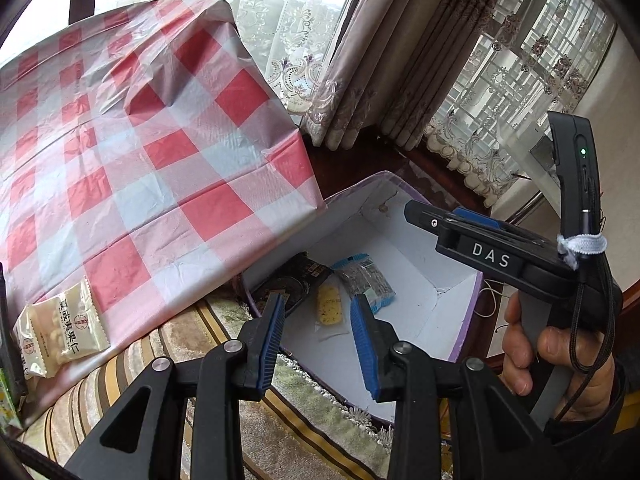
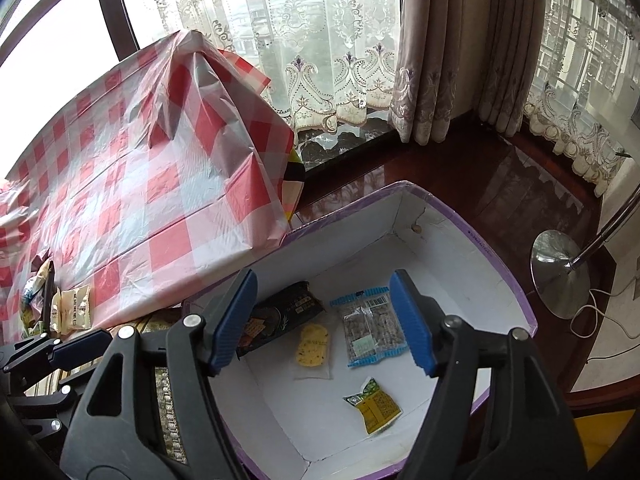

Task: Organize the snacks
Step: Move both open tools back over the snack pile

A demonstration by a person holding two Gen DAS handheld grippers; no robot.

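Note:
A white box with a purple rim (image 2: 460,216) stands on the floor beside the table. In it lie a black packet (image 2: 288,312), a yellow cookie packet (image 2: 313,346), a clear blue-edged packet (image 2: 370,326) and a green-yellow packet (image 2: 374,404). My right gripper (image 2: 322,322) is open and empty above the box. My left gripper (image 1: 318,338) is open and empty over the box's near edge (image 1: 468,320); the right gripper's body (image 1: 488,256) crosses its view. A cream nut packet (image 1: 66,328) lies on the red-checked tablecloth (image 1: 132,152).
Several more snack packets (image 2: 40,292) lie at the table's left edge. A striped cushion (image 1: 248,412) sits under the table edge. Curtains (image 2: 440,60) and a window sill stand behind. A chrome lamp base (image 2: 560,276) with a cable stands right of the box.

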